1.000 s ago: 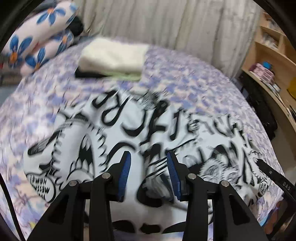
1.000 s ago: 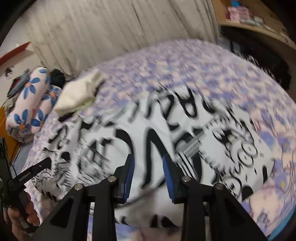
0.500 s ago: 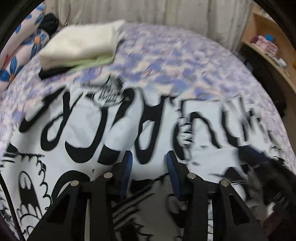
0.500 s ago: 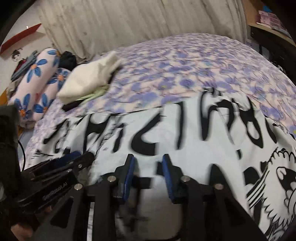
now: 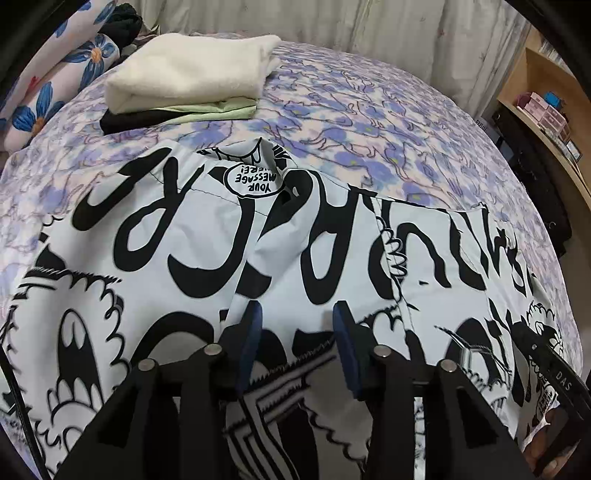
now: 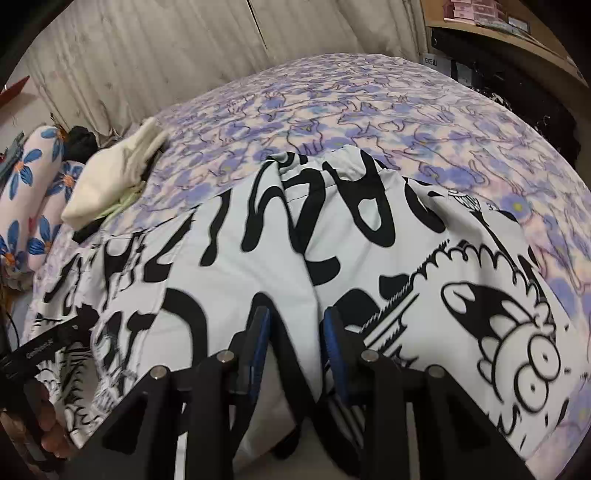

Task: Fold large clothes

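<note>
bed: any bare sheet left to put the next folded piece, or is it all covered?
Free: sheet between the garment's far edge and the curtain, right of the folded stack; also a strip along the shelf side. Crowded: near half under the garment; far-left corner taken by stack and pillows.

A bed covered by a pale sheet printed with purple-blue flowers carries everything. A large white garment with bold black cartoon lettering and monster faces lies spread across its near half, reaching close to the near edge. Toward the far left corner sits a stack of folded clothes: cream on top, light green beneath, black at the bottom. Flowered pillows lie along the left edge.
</note>
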Motion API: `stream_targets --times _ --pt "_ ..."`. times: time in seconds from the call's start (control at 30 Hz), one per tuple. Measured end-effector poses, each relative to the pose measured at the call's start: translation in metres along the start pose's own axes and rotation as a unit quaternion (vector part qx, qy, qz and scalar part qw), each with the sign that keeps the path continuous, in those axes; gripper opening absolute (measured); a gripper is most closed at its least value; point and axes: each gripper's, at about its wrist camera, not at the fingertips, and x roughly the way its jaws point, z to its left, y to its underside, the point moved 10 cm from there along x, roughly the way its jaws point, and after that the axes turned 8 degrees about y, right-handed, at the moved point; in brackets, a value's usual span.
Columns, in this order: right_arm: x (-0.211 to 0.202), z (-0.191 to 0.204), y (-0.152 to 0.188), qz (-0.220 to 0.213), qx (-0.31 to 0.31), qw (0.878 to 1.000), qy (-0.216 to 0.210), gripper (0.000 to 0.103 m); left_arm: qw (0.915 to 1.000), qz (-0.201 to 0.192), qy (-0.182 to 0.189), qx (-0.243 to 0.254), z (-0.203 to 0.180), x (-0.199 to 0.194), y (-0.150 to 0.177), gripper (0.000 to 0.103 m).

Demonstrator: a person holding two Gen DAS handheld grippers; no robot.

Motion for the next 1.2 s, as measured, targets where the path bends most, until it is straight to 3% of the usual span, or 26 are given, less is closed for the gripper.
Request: stream_targets --times 0.27,0.37,0.9,1.2 --pt "-0.028 0.01 -0.002 -0.019 -0.003 1.0 -0.002 0.03 0.9997 -0.02 -0.014 0.003 -0.005 -0.036 0.007 0.052" --pt "-0.035 0.014 -0.001 -0.022 -0.007 1.0 -0.002 0.03 0.9995 -0.024 -0.019 0.002 -0.005 -0.047 0.011 0.063" --pt "-0.09 0.046 0.023 -0.052 -0.041 0.997 -0.028 0.03 0.9985 -0.048 -0.024 0.014 -0.001 -0.113 0.043 0.064" --pt "-0.117 0.077 0.032 -0.085 -0.079 0.993 -0.037 0.03 0.9985 -0.05 0.002 -0.022 0.027 -0.148 0.068 0.065"
